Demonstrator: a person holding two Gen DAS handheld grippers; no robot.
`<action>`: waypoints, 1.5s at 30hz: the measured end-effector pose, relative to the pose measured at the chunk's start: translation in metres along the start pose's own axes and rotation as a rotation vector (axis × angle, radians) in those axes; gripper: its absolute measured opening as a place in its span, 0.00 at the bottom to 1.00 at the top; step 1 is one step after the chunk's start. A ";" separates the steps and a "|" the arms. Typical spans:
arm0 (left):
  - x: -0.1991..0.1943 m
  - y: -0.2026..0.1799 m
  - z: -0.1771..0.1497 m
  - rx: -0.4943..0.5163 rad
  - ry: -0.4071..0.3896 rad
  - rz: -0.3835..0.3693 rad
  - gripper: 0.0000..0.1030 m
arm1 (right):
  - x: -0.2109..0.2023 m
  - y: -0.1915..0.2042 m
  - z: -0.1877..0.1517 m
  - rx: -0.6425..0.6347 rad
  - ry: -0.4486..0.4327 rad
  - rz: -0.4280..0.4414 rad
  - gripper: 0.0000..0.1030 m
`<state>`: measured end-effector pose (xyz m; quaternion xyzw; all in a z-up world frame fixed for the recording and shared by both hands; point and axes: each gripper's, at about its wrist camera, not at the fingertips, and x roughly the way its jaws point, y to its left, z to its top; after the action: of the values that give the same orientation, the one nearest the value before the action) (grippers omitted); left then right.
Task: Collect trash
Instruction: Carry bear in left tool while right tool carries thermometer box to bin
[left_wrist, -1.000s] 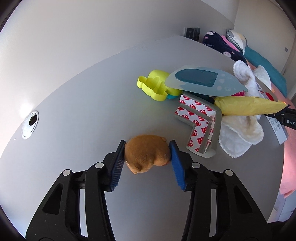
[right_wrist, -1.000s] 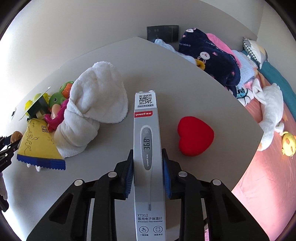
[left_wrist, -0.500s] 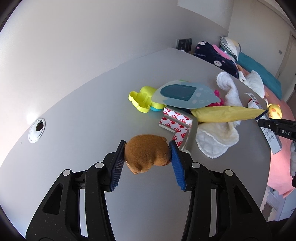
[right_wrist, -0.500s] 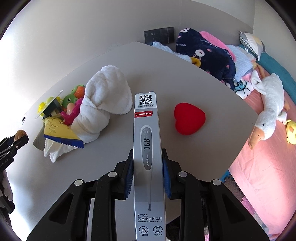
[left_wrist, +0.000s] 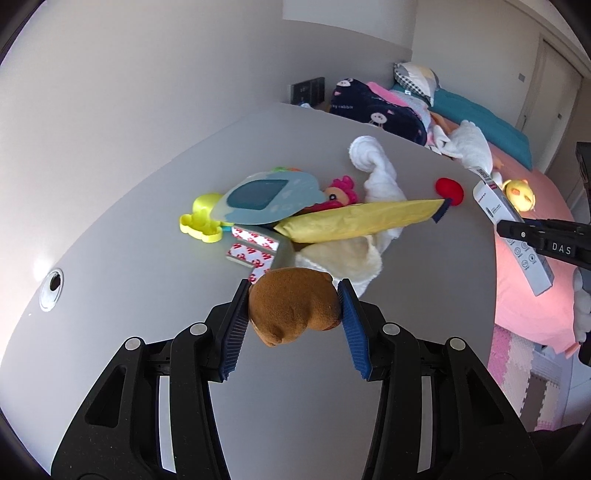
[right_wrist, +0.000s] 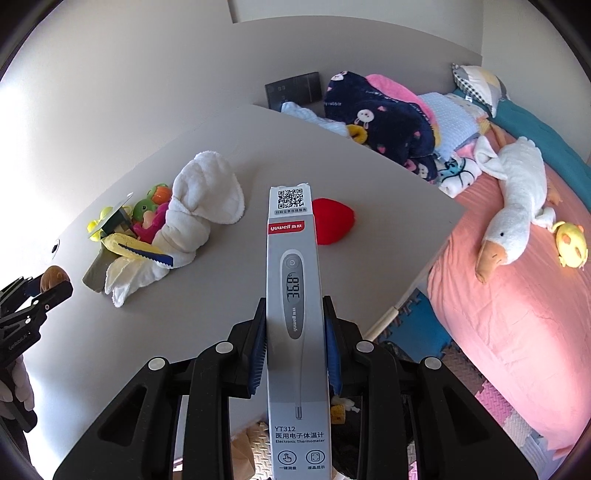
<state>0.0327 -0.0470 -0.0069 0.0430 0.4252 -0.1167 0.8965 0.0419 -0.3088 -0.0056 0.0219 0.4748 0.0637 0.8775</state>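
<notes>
My left gripper (left_wrist: 293, 319) is shut on a brown plush toy (left_wrist: 293, 314), held above the grey table (left_wrist: 129, 258). My right gripper (right_wrist: 295, 332) is shut on a long grey thermometer box (right_wrist: 293, 280), lifted over the table's near edge. That box (left_wrist: 513, 236) also shows at the right of the left wrist view. In the right wrist view the left gripper (right_wrist: 48, 286) sits at the far left with the brown toy (right_wrist: 53, 277). A pile lies on the table: a yellow snack bag (left_wrist: 358, 219), a blue-grey blister pack (left_wrist: 266, 201), red-and-white tape backing (left_wrist: 251, 251).
White towels (right_wrist: 195, 218), a yellow plastic toy (left_wrist: 201, 221), a pink toy (left_wrist: 338, 192) and a red heart cushion (right_wrist: 332, 225) share the table. A cable hole (left_wrist: 53, 284) sits at its left. A bed (right_wrist: 517, 295) with blankets and a plush goose (right_wrist: 513, 218) lies beyond the right edge.
Both grippers have risen and drawn back from the pile, so table and pile look smaller and farther. Each keeps its grip. More bed and floor now show in the right wrist view.
</notes>
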 end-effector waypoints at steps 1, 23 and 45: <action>0.000 -0.005 0.000 0.009 0.001 -0.008 0.45 | -0.004 -0.003 -0.002 0.004 -0.003 -0.005 0.28; 0.005 -0.103 0.010 0.207 0.016 -0.171 0.45 | -0.062 -0.066 -0.051 0.134 -0.047 -0.105 0.28; 0.007 -0.197 0.012 0.404 0.037 -0.336 0.46 | -0.101 -0.119 -0.096 0.299 -0.079 -0.208 0.28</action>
<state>-0.0027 -0.2410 -0.0007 0.1521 0.4109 -0.3455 0.8298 -0.0827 -0.4422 0.0139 0.1054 0.4440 -0.0997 0.8842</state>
